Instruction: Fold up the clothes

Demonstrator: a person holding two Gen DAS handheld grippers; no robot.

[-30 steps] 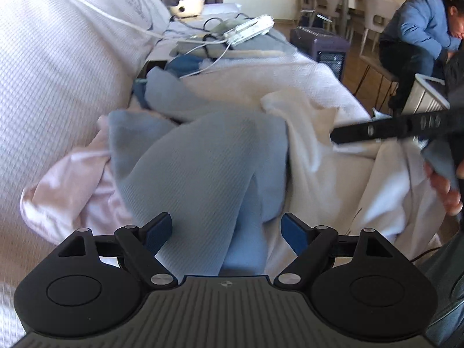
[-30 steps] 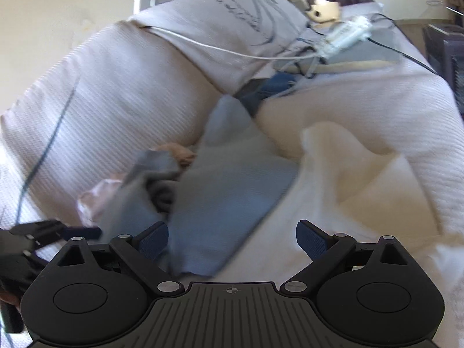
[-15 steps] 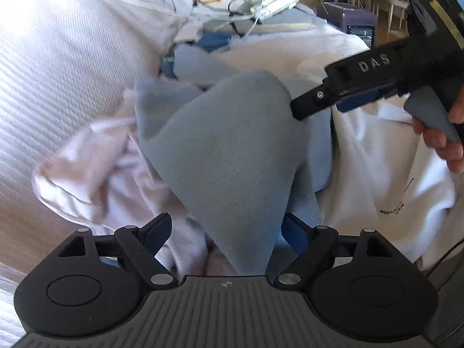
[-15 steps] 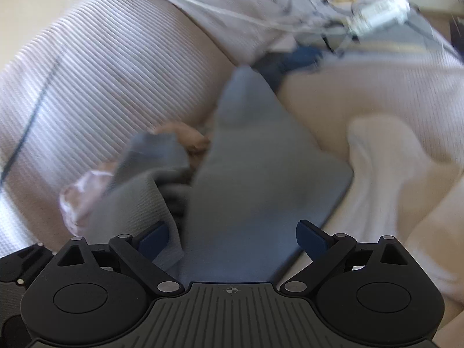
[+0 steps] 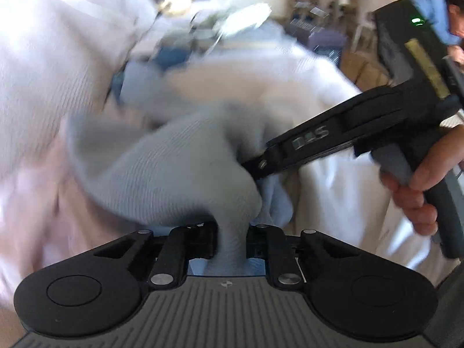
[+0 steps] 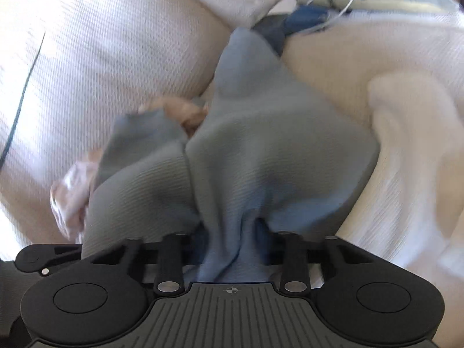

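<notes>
A light blue garment [image 5: 174, 168] lies bunched on a sofa among other clothes. My left gripper [image 5: 231, 240] is shut on a fold of it at the near edge. My right gripper [image 6: 236, 243] is shut on another fold of the same blue garment [image 6: 261, 156]. In the left wrist view the right gripper [image 5: 258, 168] comes in from the right, held by a hand [image 5: 417, 191], its tip buried in the blue cloth. A pale pink garment [image 5: 37, 203] lies at the left and shows in the right wrist view too [image 6: 69, 191]. A white garment [image 5: 348, 191] lies at the right.
The sofa's white textured cover [image 6: 101, 43] rises behind the pile. A white power strip with cables [image 5: 246, 20] lies further along the seat. A dark blue cloth [image 6: 301, 20] is tucked in the seat gap. A seated person in blue [image 5: 446, 14] and chairs are at the far right.
Both grippers have closed on the blue garment; they were open half a second ago. Both moved in closer to the cloth, and the blue cloth is bunched up between them.
</notes>
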